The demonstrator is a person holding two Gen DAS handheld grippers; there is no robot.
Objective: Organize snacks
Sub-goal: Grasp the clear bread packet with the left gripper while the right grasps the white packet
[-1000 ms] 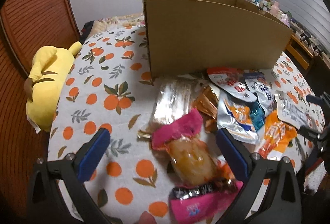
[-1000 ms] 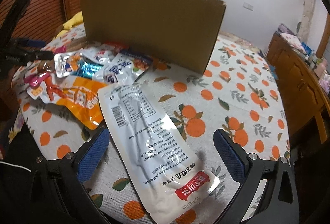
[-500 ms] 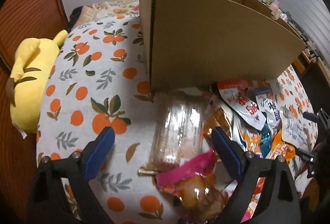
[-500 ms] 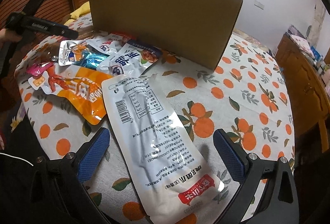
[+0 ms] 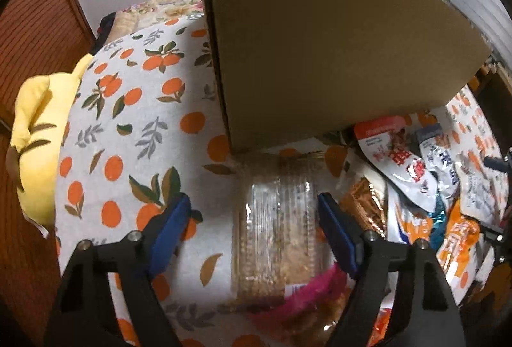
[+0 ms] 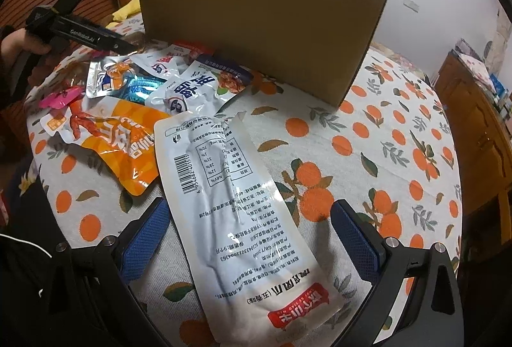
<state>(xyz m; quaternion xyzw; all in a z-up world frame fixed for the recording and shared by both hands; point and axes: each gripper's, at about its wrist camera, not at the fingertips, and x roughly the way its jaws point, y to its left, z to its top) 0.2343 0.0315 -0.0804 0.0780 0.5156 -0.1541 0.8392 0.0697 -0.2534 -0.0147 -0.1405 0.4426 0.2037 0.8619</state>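
Note:
My left gripper (image 5: 254, 219) is open, its blue pads straddling a clear plastic pack of brown snacks (image 5: 275, 232) that lies on the orange-print cloth just in front of the cardboard box (image 5: 320, 59). A pink-wrapped snack (image 5: 307, 292) lies under the pack's near end. My right gripper (image 6: 251, 233) is open over a long white pouch (image 6: 233, 203) lying back side up. Beside it lie an orange pouch (image 6: 121, 145) and white and silver pouches (image 6: 192, 84). The box also shows in the right wrist view (image 6: 262, 17), and so does the left gripper (image 6: 80, 33).
A yellow plush toy (image 5: 38, 129) lies at the table's left edge. More pouches (image 5: 412, 168) are piled right of the clear pack. A wooden cabinet (image 6: 476, 123) stands beyond the table's right side. Bare cloth (image 6: 384, 139) lies right of the white pouch.
My left gripper has moved forward toward the box, from over the pink-wrapped snack to around the clear pack. My right gripper has shifted slightly closer over the white pouch.

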